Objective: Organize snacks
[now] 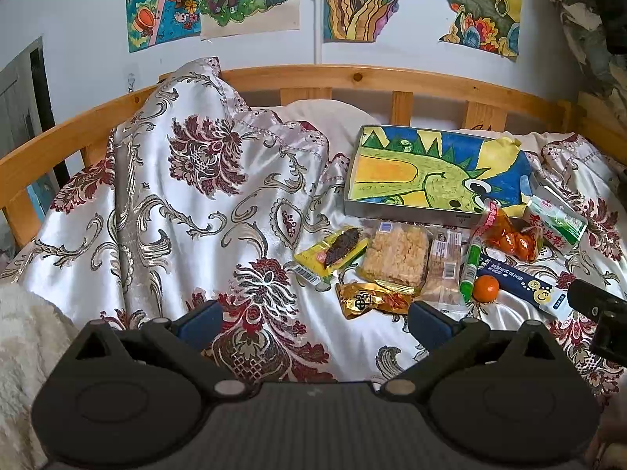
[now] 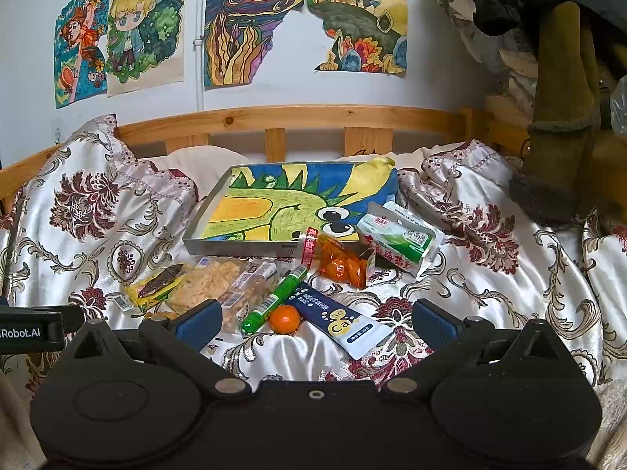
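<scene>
Several snacks lie on a patterned bedspread in front of a shallow box [image 1: 411, 211] [image 2: 243, 248] lined with a dinosaur drawing. From the left: a yellow pack [image 1: 333, 252] [image 2: 156, 284], a rice crisp pack [image 1: 395, 256] [image 2: 207, 284], a gold pack [image 1: 372, 297], a biscuit pack [image 1: 444, 270], a green tube [image 1: 470, 266] [image 2: 274, 299], a small orange [image 1: 486, 289] [image 2: 285, 319], a blue sachet [image 1: 521, 286] [image 2: 341, 319], an orange-sweets bag [image 1: 509, 239] [image 2: 341, 262] and a green-white pack [image 1: 556, 221] [image 2: 399, 241]. My left gripper [image 1: 313, 323] is open and empty, short of the gold pack. My right gripper [image 2: 313, 323] is open and empty, near the orange and sachet.
A wooden bed rail [image 1: 352, 78] [image 2: 294, 115] runs behind the bedding, under drawings on the wall. The bedspread [image 1: 196, 180] bunches high at the left. A white fleece [image 1: 23, 337] lies at the near left. Clothing [image 2: 556, 117] hangs at the right.
</scene>
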`<state>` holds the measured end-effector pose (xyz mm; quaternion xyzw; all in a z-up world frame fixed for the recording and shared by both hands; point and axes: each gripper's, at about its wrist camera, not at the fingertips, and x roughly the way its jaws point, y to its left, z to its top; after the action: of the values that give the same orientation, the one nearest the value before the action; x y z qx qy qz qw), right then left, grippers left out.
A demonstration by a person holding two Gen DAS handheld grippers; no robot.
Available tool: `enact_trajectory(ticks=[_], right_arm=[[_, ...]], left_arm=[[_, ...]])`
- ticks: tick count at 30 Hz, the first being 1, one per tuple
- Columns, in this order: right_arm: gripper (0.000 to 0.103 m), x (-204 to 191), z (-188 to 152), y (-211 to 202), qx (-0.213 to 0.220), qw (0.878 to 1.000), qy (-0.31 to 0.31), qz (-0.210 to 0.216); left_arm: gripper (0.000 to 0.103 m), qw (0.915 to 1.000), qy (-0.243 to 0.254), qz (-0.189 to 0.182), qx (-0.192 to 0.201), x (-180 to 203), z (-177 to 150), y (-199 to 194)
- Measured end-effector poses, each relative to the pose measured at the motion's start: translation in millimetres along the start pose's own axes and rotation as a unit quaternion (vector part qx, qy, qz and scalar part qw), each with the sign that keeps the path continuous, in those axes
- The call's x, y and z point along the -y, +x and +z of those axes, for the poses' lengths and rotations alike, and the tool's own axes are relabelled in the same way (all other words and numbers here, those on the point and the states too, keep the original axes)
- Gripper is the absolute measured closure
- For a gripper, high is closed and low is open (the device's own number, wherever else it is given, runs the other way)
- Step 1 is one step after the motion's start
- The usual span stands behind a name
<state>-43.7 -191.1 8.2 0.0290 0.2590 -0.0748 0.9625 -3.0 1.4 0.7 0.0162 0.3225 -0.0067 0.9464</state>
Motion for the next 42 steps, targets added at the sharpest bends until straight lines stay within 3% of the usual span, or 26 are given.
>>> enact_trajectory(ticks=[42], right_arm=[[0.001,0.1,0.5,-0.2,-0.003,1.0,0.008,0.001]], left_arm=[[0.001,1.0,0.001,0.0,-0.006,1.8,-1.5,3.2]])
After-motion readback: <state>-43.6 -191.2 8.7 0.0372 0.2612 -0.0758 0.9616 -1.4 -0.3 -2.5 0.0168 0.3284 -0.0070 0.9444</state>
